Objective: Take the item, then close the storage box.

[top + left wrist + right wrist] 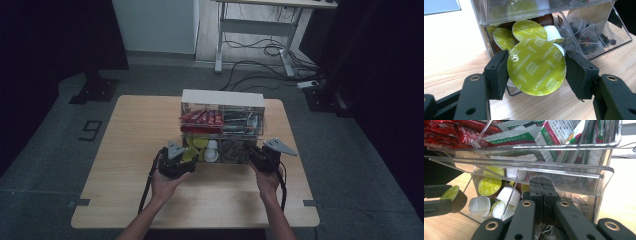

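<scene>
**Capsule Out of the Drawer, Drawer Front Pinched**

While the green-lidded cappuccino capsule [536, 70] sits squarely between the pads of the left tongs [537, 72], it hangs just in front of the open lower drawer [599, 45] of the clear organizer [222, 125], above the counter [130, 150]. Those pads press on the capsule's rim from both sides, so the grip looks firm. More capsules [529, 30], green-lidded and white, lie heaped in the drawer's left compartment behind it; clear sachets [584, 32] fill the compartment beside them. Red sticks [202, 118] and green-printed packets [556, 135] are packed in the upper tier.

At the drawer's other end, the right tongs [543, 195] are clamped tight, jaws together, seemingly on the drawer's transparent front wall, holding it open.

As a judgement, the step in hand is lifting one capsule clear. The next move calls for drawing it away without knocking its neighbours, keeping the lid level, then setting it on the counter.
</scene>
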### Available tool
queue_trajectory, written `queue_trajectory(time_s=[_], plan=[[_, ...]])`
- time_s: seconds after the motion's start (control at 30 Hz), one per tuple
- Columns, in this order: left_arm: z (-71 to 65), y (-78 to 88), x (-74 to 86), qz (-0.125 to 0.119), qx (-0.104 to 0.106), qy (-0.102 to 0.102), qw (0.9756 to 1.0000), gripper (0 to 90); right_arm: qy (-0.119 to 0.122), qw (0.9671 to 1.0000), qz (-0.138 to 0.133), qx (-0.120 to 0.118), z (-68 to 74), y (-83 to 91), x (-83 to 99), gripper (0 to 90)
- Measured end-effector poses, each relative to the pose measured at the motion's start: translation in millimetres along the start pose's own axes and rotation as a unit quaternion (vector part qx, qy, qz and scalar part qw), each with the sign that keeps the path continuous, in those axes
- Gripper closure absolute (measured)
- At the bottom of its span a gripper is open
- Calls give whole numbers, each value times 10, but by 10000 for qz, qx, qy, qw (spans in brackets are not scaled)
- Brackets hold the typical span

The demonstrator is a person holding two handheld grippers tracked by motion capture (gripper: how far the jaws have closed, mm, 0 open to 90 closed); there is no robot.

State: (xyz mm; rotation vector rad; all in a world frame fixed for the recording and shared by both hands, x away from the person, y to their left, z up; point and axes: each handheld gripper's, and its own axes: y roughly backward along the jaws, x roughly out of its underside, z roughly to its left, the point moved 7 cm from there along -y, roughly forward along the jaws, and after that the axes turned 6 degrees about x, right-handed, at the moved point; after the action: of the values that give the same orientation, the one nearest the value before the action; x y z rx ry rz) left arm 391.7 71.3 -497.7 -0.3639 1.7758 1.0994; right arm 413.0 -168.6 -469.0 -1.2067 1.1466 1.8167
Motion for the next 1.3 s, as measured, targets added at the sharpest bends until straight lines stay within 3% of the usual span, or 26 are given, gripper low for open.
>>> queue_trajectory(time_s=[0.73, 1.3], plan=[[251, 246, 100, -67, -167, 138, 9997, 383, -11, 10000, 2, 24, -9, -6, 8, 887], [452, 367, 270, -34, -281, 328, 9991, 383, -13, 10000, 15, 35, -19, -12, 17, 886]])
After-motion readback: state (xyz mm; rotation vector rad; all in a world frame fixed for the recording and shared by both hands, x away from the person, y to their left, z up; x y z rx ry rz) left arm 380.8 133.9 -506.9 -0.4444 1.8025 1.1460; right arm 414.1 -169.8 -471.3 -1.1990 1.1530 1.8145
